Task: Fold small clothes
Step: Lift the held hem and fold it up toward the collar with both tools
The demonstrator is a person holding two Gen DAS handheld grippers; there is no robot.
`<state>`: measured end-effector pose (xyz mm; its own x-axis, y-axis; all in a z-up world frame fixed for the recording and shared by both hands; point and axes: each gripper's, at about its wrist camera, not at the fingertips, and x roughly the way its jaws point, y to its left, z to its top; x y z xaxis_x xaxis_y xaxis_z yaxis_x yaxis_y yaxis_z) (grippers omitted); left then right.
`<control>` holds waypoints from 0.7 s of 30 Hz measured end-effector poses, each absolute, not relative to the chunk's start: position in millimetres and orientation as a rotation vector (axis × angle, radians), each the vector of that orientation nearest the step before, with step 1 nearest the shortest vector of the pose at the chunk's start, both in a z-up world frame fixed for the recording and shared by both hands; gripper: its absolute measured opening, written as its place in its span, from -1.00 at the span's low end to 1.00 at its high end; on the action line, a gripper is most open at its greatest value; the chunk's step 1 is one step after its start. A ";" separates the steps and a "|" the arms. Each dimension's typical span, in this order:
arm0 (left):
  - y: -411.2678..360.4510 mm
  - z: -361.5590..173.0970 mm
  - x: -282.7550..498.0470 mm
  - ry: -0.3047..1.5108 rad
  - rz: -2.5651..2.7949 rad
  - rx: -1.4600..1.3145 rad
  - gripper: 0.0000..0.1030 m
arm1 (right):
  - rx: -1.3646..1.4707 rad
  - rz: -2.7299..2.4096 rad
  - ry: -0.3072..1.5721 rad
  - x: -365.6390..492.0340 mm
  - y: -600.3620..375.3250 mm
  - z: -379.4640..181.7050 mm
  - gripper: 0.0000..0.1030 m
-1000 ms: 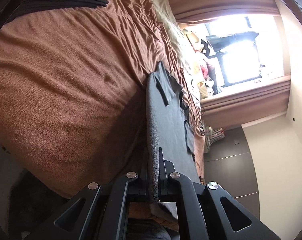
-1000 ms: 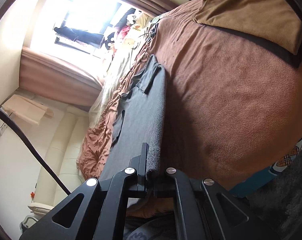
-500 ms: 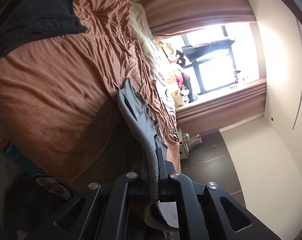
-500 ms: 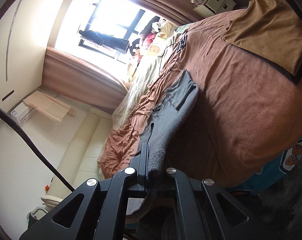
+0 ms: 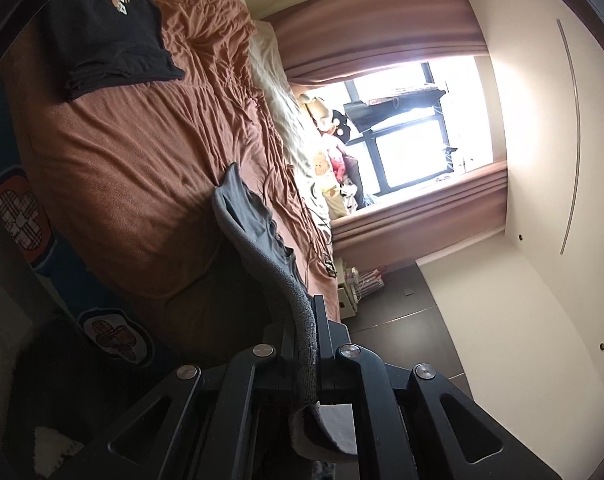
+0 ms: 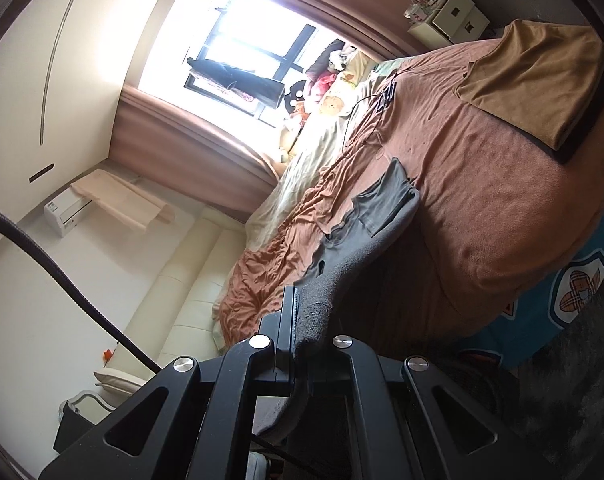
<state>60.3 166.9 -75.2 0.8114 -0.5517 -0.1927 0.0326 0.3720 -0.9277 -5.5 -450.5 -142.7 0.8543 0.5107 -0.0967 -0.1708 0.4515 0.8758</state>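
A small dark grey garment (image 5: 253, 236) stretches from the brown bed cover up into both grippers. My left gripper (image 5: 308, 328) is shut on one edge of it, the cloth pinched between the fingers and hanging out behind. In the right wrist view the same grey garment (image 6: 366, 232) runs to my right gripper (image 6: 302, 320), which is shut on its other edge. The far end of the garment still rests on the bed, with a strap folded over there.
A folded black garment (image 5: 109, 36) with a printed logo lies at one end of the bed (image 5: 113, 152). A folded tan garment (image 6: 538, 80) lies at the other end. Soft toys (image 5: 330, 160) crowd the window side, and a cable (image 6: 366, 120) trails over the cover.
Both grippers have pulled back from the bed and risen, drawing the grey garment with them. It lay long and flat on the cover; now only its far end rests there.
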 end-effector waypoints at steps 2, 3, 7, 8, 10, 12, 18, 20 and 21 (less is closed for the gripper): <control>167.9 -75.6 46.8 0.512 -0.400 -1.124 -0.92 | 1.013 0.440 0.360 -14.9 -451.5 -146.2 -1.00; 166.9 -77.1 42.0 0.513 -0.399 -1.127 -0.92 | 1.009 0.442 0.356 -18.0 -451.4 -149.7 -1.00; 163.4 -82.5 25.0 0.535 -0.407 -1.123 -0.92 | 1.009 0.450 0.356 -30.7 -450.6 -162.4 -1.00; 162.5 -83.3 21.2 0.539 -0.410 -1.127 -0.92 | 1.008 0.454 0.356 -32.1 -449.5 -164.0 -1.00; 163.7 -84.4 10.4 0.535 -0.416 -1.131 -0.92 | 0.993 0.446 0.362 -36.2 -447.9 -165.3 -1.00; 166.5 -84.6 2.4 0.521 -0.418 -1.142 -0.92 | 0.990 0.448 0.362 -38.7 -448.9 -165.3 -1.00; 176.6 -84.5 -6.4 0.503 -0.411 -1.155 -0.92 | 1.030 0.450 0.327 -39.5 -464.5 -169.4 -1.00; 175.8 -83.1 -2.3 0.505 -0.412 -1.154 -0.92 | 1.033 0.448 0.324 -35.3 -467.5 -171.7 -1.00; 175.3 -82.2 -0.2 0.505 -0.413 -1.156 -0.92 | 1.032 0.449 0.326 -31.9 -468.2 -173.0 -1.00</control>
<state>-0.2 175.3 -82.2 0.8168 -0.5533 -0.1635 0.0508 0.3511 -0.9349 -31.9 -468.2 -173.0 0.8626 0.5033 -0.0500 -0.2033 0.4355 0.8769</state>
